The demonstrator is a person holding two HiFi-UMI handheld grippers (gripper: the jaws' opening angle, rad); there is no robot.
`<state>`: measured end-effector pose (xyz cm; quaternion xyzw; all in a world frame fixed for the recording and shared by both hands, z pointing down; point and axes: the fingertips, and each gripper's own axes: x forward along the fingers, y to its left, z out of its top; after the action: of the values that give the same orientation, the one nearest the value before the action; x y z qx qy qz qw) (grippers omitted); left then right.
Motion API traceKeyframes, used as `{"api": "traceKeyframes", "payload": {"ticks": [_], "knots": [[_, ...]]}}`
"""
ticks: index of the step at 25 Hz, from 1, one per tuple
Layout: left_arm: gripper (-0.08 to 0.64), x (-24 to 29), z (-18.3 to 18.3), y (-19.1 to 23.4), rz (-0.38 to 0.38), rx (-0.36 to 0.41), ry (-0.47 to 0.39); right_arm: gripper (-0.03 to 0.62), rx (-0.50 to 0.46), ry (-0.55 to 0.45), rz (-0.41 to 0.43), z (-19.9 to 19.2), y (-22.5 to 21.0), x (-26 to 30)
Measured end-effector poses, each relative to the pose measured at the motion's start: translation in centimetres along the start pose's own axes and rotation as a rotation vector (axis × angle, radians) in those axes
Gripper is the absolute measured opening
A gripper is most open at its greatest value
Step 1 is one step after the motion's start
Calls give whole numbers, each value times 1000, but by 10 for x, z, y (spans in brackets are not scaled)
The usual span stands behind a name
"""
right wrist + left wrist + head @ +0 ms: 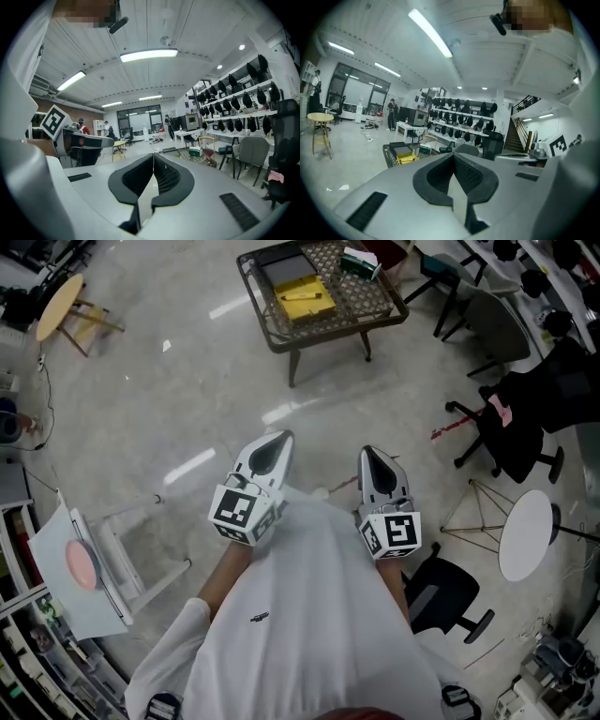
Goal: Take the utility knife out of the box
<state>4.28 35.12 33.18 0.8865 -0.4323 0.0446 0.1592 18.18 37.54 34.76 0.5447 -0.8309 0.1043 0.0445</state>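
Both tongs are clenched shut with nothing in them. Left tongs [279,437] and right tongs [368,452] sit side by side, right in front of the person's white shirt [300,615], pointing out over the floor [187,399]. The yellow box [317,308] is well away from them on the low wicker surface [328,327], open, with a black lid [284,268] just beside it. A slim thing lying in it looks like the knife [304,296], but it's too small to be sure.
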Motion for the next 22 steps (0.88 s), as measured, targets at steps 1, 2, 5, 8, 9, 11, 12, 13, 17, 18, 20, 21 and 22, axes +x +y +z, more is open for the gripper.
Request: {"api": "traceKeyframes", "payload": {"ticks": [1,2,5,8,9,11,12,13,17,18,20,21,22], "knots": [[2,6,2,6,-1,0,-2,-2,-2,3,2,1,-2,7],[2,12,4,13,-2,-1,-3,-2,-5,4,3,2,-3,17],[2,30,11,42,-7,-18,-5,-2,-17,8,7,7,-4,54],[2,61,27,81,-23,-36,-21,-1,-47,21,-10,17,-15,101],[2,74,33,95,-31,-34,-22,-1,-56,25,-24,21,-22,117],[2,100,46,127,-41,-26,-24,0,-65,31,-46,30,-33,151],[2,113,54,144,-42,-22,-28,-1,-65,33,-53,35,-37,169],[2,126,62,160,-41,-18,-33,-2,-63,32,-59,41,-42,188],[2,167,90,209,-58,-19,-40,-2,-66,17,-122,63,-61,251],[2,173,94,220,-66,-22,-34,-2,-64,14,-139,69,-64,265],[2,185,102,243,-82,-26,-20,-2,-47,4,-152,79,-65,295],[2,191,107,255,-91,-27,-13,-2,-40,-1,-153,84,-63,310],[2,197,112,266,-101,-25,-6,-2,-42,-5,-154,88,-62,325]]}}
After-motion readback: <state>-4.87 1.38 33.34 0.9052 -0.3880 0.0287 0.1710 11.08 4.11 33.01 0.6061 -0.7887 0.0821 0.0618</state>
